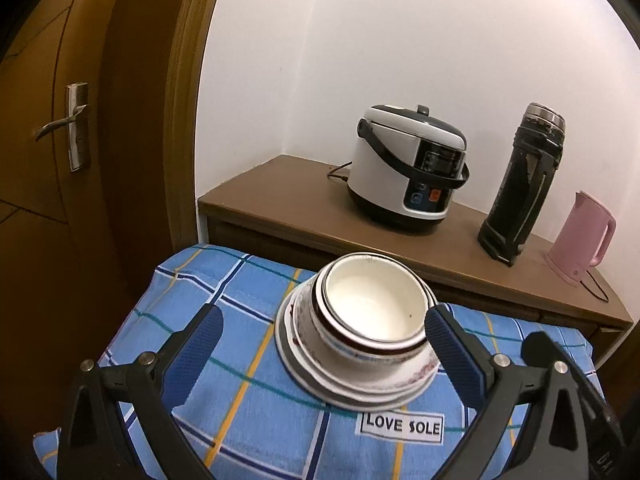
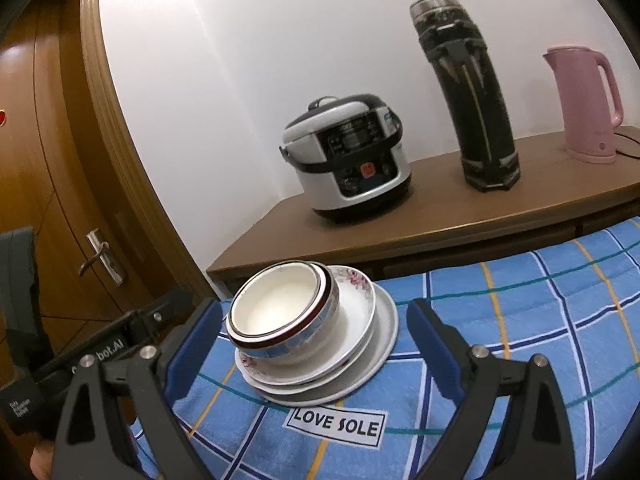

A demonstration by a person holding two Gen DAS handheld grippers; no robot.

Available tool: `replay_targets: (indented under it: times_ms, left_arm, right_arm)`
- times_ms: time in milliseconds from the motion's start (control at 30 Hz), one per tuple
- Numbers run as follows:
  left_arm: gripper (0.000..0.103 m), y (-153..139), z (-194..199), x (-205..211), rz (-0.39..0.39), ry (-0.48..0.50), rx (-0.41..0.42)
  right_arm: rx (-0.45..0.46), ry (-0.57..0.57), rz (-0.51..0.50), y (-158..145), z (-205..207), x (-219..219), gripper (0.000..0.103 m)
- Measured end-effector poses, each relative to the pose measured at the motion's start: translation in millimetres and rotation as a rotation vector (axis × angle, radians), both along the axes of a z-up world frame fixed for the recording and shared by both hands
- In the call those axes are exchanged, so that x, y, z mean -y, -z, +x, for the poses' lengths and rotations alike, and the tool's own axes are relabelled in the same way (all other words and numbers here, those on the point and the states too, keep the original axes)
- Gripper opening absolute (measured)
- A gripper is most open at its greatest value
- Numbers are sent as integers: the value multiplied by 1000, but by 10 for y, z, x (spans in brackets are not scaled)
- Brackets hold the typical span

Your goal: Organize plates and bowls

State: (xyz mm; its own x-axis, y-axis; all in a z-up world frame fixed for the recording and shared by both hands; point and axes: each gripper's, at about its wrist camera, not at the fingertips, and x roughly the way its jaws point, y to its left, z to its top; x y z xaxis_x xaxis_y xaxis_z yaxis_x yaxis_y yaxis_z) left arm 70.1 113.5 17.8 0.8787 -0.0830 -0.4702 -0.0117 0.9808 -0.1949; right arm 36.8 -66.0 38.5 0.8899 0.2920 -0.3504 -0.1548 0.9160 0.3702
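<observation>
While you hold both grippers over the table, the big blue checked cloth (image 1: 248, 412) lies under everything, with a white "LOVE SOLE" label (image 1: 401, 426) sewn on it. Behind it stands a brown cabinet (image 2: 400, 236) with a white rice cooker (image 1: 404, 168), a tall black flask (image 1: 520, 184) and a pink kettle (image 2: 588, 108) on top. A brown door (image 1: 48, 160) is on the left.

In the middle of the cloth sits the stack of plates (image 2: 376, 344), and the bowls (image 2: 280, 312) sit nested on top of it, just behind the label.

Your left gripper (image 1: 320, 334) is wide open and holds nothing; the stack shows between its blue pads (image 1: 200, 344), but they do not touch it. Your right gripper (image 2: 314, 330) is wide open too, with empty jaws on each side of the stack.
</observation>
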Motion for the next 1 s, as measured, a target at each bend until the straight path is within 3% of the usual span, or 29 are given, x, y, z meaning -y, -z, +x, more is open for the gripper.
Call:
replay_targets:
  times_ms: [433, 667, 1000]
  left_arm:
    - [102, -62, -294, 75, 23, 15, 31]
    - [102, -105, -400, 109, 68, -2, 56]
    - [102, -131, -455, 114, 69, 0, 66]
  right_arm:
    - [59, 10, 5, -156, -372, -22, 99]
    - [76, 14, 1, -198, -450, -28, 99]
    - [92, 14, 11, -249, -525, -19, 100]
